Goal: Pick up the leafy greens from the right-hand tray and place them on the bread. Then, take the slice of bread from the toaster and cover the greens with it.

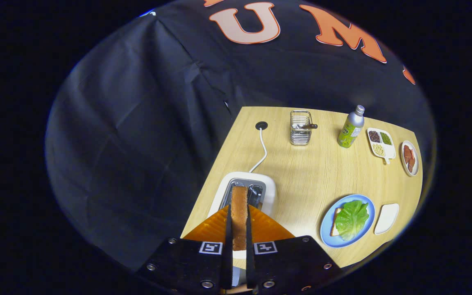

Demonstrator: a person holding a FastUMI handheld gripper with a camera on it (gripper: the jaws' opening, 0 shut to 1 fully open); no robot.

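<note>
Currently, ref. gripper view, items listed largest to smallest.

1. Table [301, 176]: light wood-grain top, carries all items below.
2. Toaster [247, 192]: white body w/ metal-lined slots, at near left edge of table. White cord [262, 151] runs from its back to a dark round grommet [261, 125] near far left corner.
3. Tongs [239, 229]: closed on bread slice [239, 213], both fingers pressing its flat faces. Slice stands upright on edge, directly above toaster slot; whether its lower end is inside slot or clear of it cannot be told.
4. Blue plate [327, 229]: near edge of table, right of toaster, well apart from it. Holds second slice of bread [336, 223], w/ leafy greens [352, 217] lying on top and covering most of it.
5. White tray [386, 218]: small, just beside blue plate on its right, near right edge.
6. Wire holder [300, 128]: metal, far edge of table, approx. centre; dark-handled utensil inside, type unclear.
7. Bottle [351, 127]: green label, silver neck and cap, upright but appears tilted, right of wire holder at far edge.
8. Divided dish [381, 143]: white, three compartments w/ dark, green and pale contents, far right corner area.
9. Small plate [410, 158]: at right edge beside divided dish, holds reddish-brown pieces.
</note>
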